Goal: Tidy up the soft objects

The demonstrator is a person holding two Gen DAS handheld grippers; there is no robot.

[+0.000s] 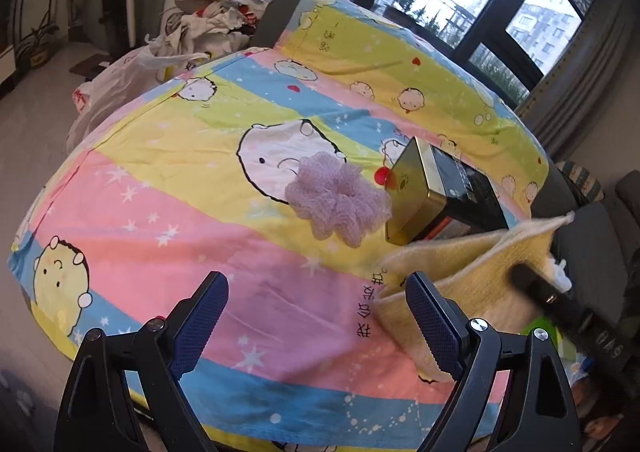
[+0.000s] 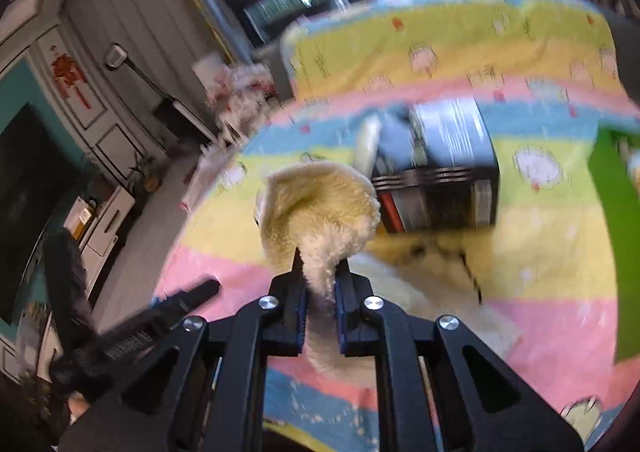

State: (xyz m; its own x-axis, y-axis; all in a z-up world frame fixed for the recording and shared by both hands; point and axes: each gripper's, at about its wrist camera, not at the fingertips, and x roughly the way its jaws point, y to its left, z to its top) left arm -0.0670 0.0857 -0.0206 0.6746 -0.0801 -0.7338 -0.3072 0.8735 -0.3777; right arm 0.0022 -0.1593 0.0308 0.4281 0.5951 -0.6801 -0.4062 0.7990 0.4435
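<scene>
The right gripper (image 2: pixel 320 272) clamped only an edge of the fluffy cream-yellow cloth (image 2: pixel 320 208), which might slip free; the left gripper (image 1: pixel 316 316) stood wide apart, empty.

Pouf: a lilac mesh bath pouf (image 1: pixel 338 202), ruffled and roughly round, lay flat on the striped cartoon sheet (image 1: pixel 180 188), near the middle of the surface, partly over a white cartoon face.
Pouf's neighbour: its right edge sat just beside the gold end of a dark box (image 1: pixel 440 192); whether the two touched could not be told.
Cloth: a cream-yellow fleecy cloth (image 1: pixel 472 264), (image 2: pixel 316 208), fluffy pile on one face, finer weave and a pale edge on the other.
Cloth's state: bunched into a narrow neck, fanning into a curled flap above; folded and draped, lifted off the sheet, blurred.
Cloth's place: right of the pouf, in front of the box.
</scene>
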